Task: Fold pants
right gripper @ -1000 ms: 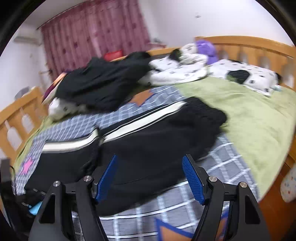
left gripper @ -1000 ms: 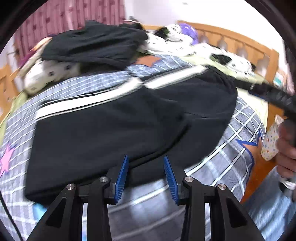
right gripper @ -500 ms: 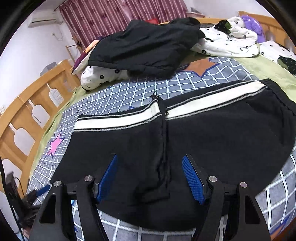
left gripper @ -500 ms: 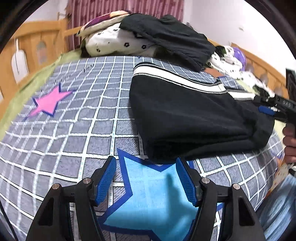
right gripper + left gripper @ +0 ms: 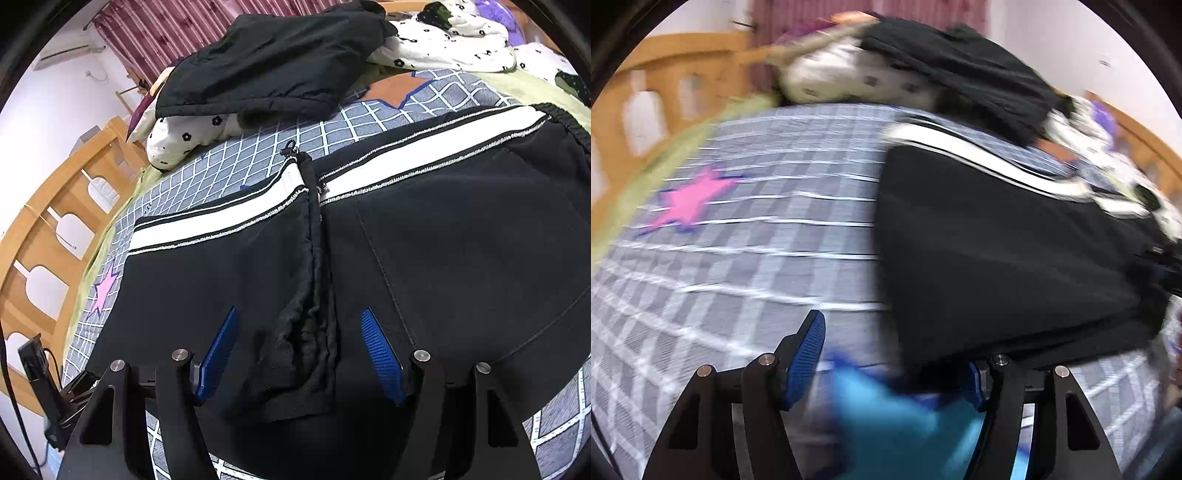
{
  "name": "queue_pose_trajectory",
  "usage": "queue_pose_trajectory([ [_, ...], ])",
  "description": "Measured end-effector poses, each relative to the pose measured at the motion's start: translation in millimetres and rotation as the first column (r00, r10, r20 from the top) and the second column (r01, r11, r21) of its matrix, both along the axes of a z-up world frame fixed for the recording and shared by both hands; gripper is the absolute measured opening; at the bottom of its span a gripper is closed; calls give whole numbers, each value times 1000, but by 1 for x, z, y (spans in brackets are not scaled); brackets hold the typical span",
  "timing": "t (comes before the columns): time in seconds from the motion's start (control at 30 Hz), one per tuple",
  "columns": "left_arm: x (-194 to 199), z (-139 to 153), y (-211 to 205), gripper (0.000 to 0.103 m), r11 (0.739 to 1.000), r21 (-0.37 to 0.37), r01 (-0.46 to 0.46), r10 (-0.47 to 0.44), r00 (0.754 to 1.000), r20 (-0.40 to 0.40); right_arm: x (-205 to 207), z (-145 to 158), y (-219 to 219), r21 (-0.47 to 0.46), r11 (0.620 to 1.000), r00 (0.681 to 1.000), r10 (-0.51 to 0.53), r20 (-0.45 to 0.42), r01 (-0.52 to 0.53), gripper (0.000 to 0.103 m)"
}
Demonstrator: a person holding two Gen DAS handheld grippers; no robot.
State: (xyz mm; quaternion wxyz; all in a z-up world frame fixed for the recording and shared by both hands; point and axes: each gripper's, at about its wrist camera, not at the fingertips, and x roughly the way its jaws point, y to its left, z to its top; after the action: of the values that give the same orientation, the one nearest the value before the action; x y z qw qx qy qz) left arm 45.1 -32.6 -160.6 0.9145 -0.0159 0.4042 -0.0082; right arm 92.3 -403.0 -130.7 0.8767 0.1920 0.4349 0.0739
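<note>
Black pants [image 5: 424, 236] with a white side stripe lie folded on the checked bedspread [image 5: 229, 177]. The leg end overlaps the waist part, with a bunched cuff at the fold. My right gripper [image 5: 299, 350] is open, low over the pants, its blue pads either side of the bunched cuff. In the blurred left wrist view the pants [image 5: 997, 240] fill the right half. My left gripper [image 5: 894, 354] is open at the pants' left corner; the cloth covers its right fingertip.
A pile of dark clothes [image 5: 273, 62] and a flower-print pillow [image 5: 177, 140] lie at the back. Wooden bed rails [image 5: 48, 206] run along the left. The left gripper's body [image 5: 55, 398] shows at the right wrist view's lower left.
The right gripper has come closer and lower over the folded pants. The left gripper has swung right, so the pants' corner now lies over its right finger; its view is blurred by motion.
</note>
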Motion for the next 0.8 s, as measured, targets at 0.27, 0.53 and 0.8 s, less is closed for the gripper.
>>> queue_pose_trajectory([
  [0.27, -15, 4, -6, 63, 996, -4, 88, -88, 996, 14, -1, 4, 6, -16, 1000, 1000, 23, 18, -23, 69],
  [0.53, -6, 2, 15, 56, 995, -100, 18, -19, 1000, -15, 4, -17, 13, -12, 997, 997, 81, -5, -81, 24],
  [0.8, -10, -2, 12, 58, 997, -62, 56, -56, 998, -4, -38, 6, -2, 15, 998, 997, 63, 54, -64, 23],
])
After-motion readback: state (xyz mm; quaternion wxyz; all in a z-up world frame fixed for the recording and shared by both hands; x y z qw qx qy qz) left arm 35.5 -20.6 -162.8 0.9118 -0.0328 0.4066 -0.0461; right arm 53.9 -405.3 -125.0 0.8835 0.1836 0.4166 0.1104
